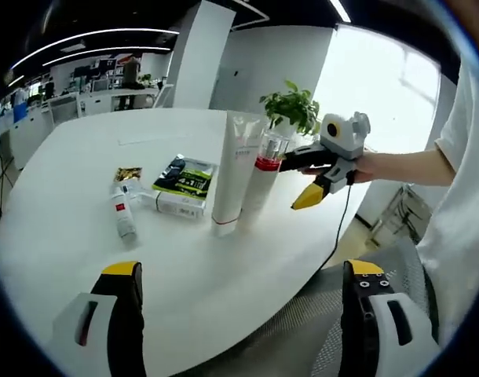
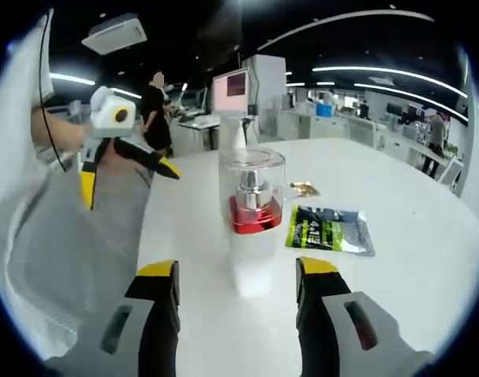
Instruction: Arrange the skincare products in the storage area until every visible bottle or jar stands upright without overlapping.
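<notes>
A frosted pump bottle with a red band and a clear cap stands upright on the white table. A tall white tube stands right beside it. A small white bottle with a red label lies on its side to the left. My right gripper is open, its jaws level with the pump bottle and just short of it. My left gripper is open over the table's near edge, holding nothing.
A green and white box lies flat near the fallen bottle, with a small gold packet beyond it. A potted plant stands behind the tube. A grey mesh chair sits below the edge. A person stands far off.
</notes>
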Motion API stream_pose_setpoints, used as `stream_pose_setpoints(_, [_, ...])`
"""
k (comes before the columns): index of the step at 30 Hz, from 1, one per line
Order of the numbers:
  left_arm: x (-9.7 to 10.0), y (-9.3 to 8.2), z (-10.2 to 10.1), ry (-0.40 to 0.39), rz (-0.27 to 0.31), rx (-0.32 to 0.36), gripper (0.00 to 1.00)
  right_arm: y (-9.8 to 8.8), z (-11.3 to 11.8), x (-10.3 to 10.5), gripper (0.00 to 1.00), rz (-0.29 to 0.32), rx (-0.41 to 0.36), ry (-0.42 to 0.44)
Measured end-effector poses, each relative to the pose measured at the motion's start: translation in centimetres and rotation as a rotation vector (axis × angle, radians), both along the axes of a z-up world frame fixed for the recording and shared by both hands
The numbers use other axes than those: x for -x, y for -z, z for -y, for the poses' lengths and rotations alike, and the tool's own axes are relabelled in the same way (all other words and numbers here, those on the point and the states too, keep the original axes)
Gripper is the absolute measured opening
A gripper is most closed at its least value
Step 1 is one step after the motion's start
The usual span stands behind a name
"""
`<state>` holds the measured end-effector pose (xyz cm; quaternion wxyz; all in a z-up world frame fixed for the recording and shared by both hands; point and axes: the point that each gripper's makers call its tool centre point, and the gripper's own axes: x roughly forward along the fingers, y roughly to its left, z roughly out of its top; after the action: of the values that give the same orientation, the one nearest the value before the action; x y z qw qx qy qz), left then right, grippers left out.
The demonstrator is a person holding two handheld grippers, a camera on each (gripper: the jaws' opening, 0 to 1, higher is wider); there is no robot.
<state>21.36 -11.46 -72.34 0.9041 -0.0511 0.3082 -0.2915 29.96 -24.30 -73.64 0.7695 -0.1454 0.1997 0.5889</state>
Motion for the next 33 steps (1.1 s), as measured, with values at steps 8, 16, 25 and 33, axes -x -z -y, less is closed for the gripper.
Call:
stream_pose_setpoints(8, [-0.1,-0.7,-2.4,-0.003,0.000,0.028,0.99,0.2,1.2,1.9,0.75,-0.074,0.015,0.128])
stream_pose_setpoints(16, [0.4,-0.5,-5.4,0.008,-0.021,0.038,0.98,-0.6,0.3,4.5,0.83,-0.100,0.031,0.228])
stream_pose_setpoints(25, [0.7,-0.4,-8.6,0.046,-0.057,0.065,0.99,-1.9,-0.7,6.5,0.89,-0.140,0.008,0.382])
stream_pose_setpoints(33, [1.4,-0.5,-10.9,0.061,-0.066,0.063,0.99,-1.6,-2.1,8.6,0.93,-0.183,0.031,0.435])
